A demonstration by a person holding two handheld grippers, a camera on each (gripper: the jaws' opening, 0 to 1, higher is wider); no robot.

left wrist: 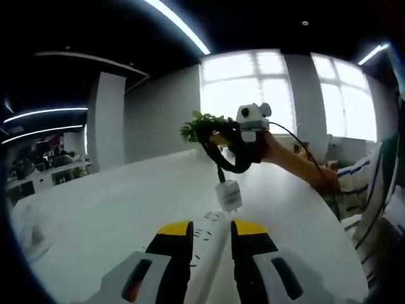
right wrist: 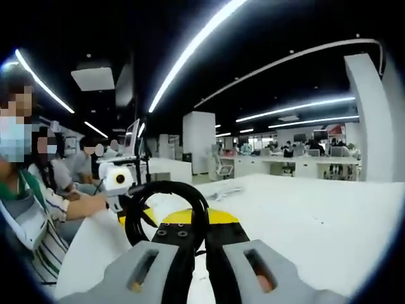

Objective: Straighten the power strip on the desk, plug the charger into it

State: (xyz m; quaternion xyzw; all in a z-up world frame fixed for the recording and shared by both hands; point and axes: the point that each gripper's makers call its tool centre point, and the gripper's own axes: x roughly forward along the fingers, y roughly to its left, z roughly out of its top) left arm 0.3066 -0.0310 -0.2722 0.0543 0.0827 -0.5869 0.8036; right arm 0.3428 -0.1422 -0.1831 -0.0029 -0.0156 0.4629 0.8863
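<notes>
A white power strip (left wrist: pixel 209 253) lies on the white desk (left wrist: pixel 95 215) and runs up between the yellow-tipped jaws of my left gripper (left wrist: pixel 212 229), which is shut on it. Just beyond the strip's far end a white charger (left wrist: pixel 228 195) hangs plug-down from a looped black cable (left wrist: pixel 224 158). My right gripper (left wrist: pixel 239 149) holds that loop above the desk. In the right gripper view the black cable loop (right wrist: pixel 140 212) stands up out of my right gripper (right wrist: pixel 190 223), whose jaws are shut on it; the charger is hidden below them.
A person in a striped shirt (left wrist: pixel 364 190) sits at the desk's right edge, their arm (left wrist: pixel 297 163) reaching in. A green plant (left wrist: pixel 199 126) stands behind the right gripper. A crumpled white item (right wrist: pixel 221 190) lies farther along the desk (right wrist: pixel 316 215). Seated people (right wrist: pixel 69 168) are at the left.
</notes>
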